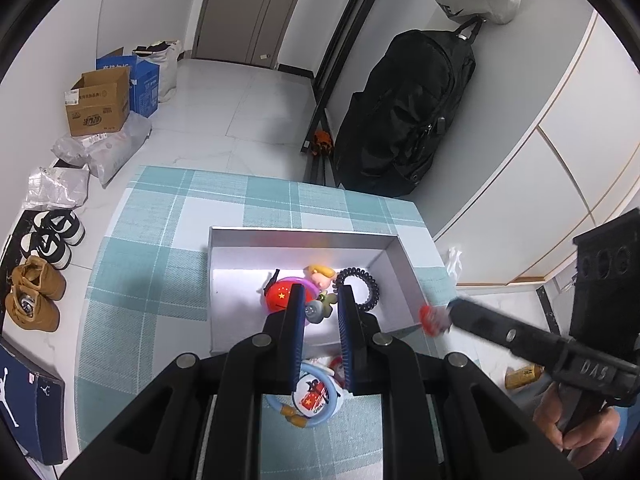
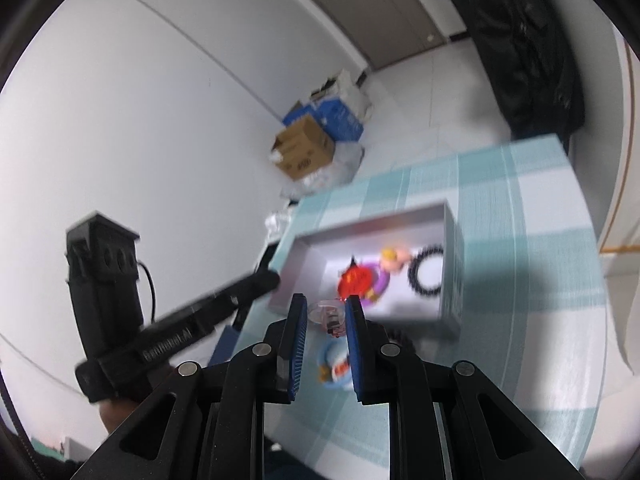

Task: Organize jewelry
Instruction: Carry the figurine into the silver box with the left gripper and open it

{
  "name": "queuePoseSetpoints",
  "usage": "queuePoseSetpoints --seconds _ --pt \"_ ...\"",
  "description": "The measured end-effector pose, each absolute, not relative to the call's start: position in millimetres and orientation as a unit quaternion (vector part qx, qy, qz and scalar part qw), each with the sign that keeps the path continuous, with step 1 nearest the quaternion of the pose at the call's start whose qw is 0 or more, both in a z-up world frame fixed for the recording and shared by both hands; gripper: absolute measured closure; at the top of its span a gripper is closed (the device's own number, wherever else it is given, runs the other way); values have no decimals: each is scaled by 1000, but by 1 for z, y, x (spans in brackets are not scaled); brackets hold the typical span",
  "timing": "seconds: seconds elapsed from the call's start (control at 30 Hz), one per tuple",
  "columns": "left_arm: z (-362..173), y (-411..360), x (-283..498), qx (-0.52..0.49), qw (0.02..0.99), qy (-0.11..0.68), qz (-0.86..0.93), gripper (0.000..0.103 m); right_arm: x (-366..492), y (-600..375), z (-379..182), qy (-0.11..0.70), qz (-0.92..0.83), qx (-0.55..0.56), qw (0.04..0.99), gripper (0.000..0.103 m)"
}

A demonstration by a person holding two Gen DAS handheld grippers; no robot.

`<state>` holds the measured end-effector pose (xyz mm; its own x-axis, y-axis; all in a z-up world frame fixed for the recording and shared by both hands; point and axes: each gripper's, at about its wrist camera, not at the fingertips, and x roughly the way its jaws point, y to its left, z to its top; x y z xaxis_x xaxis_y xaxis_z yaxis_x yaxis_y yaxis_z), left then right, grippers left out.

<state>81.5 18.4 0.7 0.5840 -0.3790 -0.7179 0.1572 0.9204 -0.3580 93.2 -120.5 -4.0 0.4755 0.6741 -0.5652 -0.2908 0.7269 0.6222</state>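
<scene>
A shallow white box (image 1: 394, 246) sits on the checked teal cloth (image 1: 160, 240). In it lie a red flag badge (image 1: 282, 294), a blond doll charm (image 1: 320, 274) and a black coil hair tie (image 1: 358, 286). My left gripper (image 1: 320, 304) is open, hovering over the box's near side. A blue ring with a flag charm (image 1: 314, 394) lies on the cloth below it. My right gripper (image 2: 326, 310) holds a blurred clear and red trinket (image 2: 330, 314) between its fingers above the box's near edge; it shows red in the left wrist view (image 1: 432, 318).
The box (image 2: 450, 236) also shows in the right wrist view, with the blue ring (image 2: 334, 364) in front of it. A black bag (image 1: 404, 108) leans beyond the table. Cardboard boxes (image 1: 100, 104) and shoes (image 1: 36, 296) lie on the floor at left.
</scene>
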Motion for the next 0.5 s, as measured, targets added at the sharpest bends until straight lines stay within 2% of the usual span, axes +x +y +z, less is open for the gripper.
queuePoseSetpoints --seconds 0.17,0.5 --pt "-5 17 90 -139 874 439 -153 92 106 -122 1 401 276 241 839 85" --pt "-10 8 113 -130 864 458 -162 92 141 -110 -11 421 251 232 840 84"
